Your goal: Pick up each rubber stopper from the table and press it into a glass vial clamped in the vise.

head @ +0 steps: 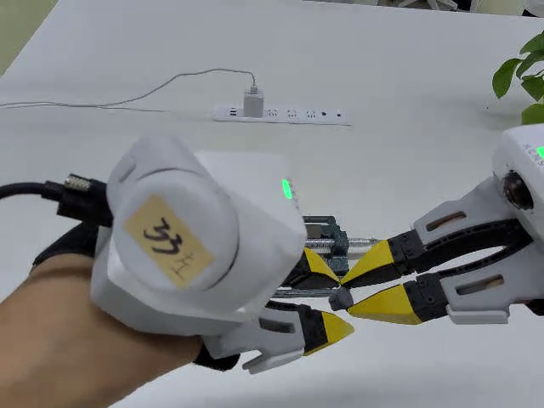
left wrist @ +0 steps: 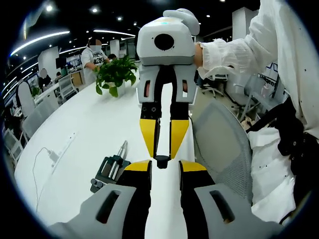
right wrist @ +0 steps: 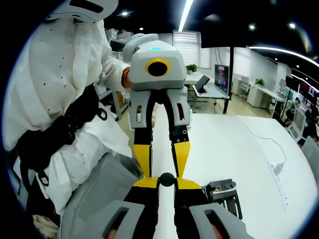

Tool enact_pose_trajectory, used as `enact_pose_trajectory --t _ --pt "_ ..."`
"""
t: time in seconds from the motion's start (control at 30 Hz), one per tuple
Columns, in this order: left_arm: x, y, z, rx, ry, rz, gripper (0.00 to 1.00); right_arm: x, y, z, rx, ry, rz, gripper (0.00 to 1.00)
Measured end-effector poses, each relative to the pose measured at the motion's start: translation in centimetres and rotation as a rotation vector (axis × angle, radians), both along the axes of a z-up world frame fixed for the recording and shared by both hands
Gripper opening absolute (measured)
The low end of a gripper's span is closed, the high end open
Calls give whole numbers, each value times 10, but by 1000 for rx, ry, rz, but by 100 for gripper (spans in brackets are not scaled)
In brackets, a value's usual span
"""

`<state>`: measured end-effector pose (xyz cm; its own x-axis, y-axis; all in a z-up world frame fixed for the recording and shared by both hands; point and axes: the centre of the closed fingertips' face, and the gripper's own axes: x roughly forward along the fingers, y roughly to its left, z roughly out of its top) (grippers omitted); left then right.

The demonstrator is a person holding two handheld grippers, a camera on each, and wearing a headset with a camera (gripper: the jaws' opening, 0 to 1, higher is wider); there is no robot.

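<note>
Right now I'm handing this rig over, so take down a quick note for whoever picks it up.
Right tool: shut on the dark stopper, held above the table.
Left tool: open, jaws flanking that stopper.
Vise sits on the table just beyond the tools; I cannot make out a vial in it.
Done: stopper picked up.
Left: press it into the vial.

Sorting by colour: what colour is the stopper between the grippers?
The stopper is black, clearest in the right gripper view.
</note>
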<state>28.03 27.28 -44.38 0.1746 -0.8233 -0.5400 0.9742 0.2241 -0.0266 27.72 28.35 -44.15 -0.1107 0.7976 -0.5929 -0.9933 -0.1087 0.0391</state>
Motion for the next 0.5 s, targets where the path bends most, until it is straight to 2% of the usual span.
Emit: enact_pose_trajectory --t 0.13,0.27,0.5 --pt "3 5 -1 -18 2 28 23 4 0 1 1 -2 -16 5" --pt "6 11 -4 -56 18 71 27 8 0 3 0 -4 -30 5" --pt "12 26 -14 -65 -7 121 39 15 4 5 1 -5 -59 5"
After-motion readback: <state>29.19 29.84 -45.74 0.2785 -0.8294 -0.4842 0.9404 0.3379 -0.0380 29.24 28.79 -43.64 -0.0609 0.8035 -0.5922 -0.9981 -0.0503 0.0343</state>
